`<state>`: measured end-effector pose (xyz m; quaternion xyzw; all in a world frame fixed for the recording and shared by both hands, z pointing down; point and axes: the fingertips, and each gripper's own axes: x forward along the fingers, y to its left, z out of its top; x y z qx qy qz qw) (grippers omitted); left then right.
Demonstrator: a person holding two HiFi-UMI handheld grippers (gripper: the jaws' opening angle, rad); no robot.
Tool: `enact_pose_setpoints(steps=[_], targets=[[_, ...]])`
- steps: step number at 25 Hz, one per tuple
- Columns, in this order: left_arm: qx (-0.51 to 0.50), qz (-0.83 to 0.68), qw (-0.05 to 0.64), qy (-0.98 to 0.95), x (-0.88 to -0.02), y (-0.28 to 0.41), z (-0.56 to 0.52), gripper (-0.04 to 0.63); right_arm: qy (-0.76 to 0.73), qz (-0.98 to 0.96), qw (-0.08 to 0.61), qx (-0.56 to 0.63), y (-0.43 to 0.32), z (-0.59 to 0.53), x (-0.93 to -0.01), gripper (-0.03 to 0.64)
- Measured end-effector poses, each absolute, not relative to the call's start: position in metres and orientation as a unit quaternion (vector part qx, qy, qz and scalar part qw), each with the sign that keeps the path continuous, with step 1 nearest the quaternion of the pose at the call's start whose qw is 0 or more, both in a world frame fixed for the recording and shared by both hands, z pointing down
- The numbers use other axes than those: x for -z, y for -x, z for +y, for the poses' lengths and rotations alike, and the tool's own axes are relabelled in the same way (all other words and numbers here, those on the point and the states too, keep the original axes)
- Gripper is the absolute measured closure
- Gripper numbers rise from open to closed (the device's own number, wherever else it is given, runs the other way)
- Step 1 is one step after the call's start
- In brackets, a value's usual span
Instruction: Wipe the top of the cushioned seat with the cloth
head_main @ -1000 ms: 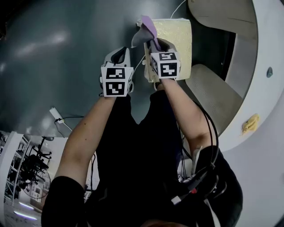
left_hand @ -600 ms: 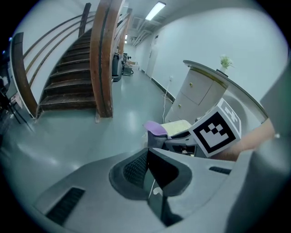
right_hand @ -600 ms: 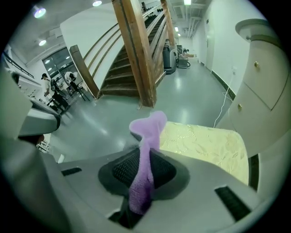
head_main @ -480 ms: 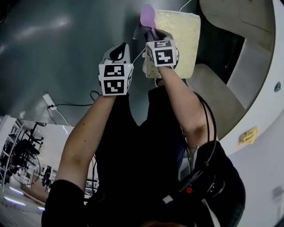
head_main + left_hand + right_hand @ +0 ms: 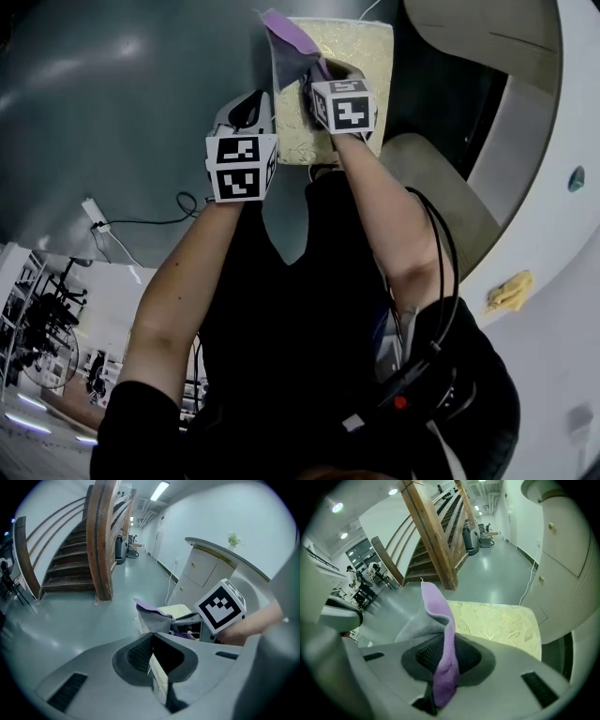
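Note:
The cushioned seat is a pale yellow square pad with a leaf pattern, at the top of the head view. My right gripper is shut on the purple-and-grey cloth, which hangs over the seat's left part. In the right gripper view the cloth stands up out of the shut jaws of the right gripper, with the seat just beyond. My left gripper hovers left of the seat, beside the right one. Its jaws are shut with nothing held; the cloth and the seat lie ahead.
A wooden staircase rises beyond the grey floor. White curved cabinets stand right of the seat. Curved beige steps lie at right, with a yellow rag on a white ledge. A cable trails on the floor at left.
My right gripper has carried the cloth leftward and forward, so it now drapes over the seat's left part. The left gripper has hardly moved.

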<state>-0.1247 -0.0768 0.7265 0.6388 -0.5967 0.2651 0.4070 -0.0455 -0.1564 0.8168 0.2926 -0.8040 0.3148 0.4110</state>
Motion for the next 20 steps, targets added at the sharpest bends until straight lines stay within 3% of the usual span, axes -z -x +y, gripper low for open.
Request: enact_pose_setpoints(steps=[20], targets=[[-0.285, -0.587, 0.395, -0.646, -0.725, 0.064, -0.103, 0.591, -0.342, -0.783, 0.428, -0.295, -0.06, -0.192, -0.817, 0.544]])
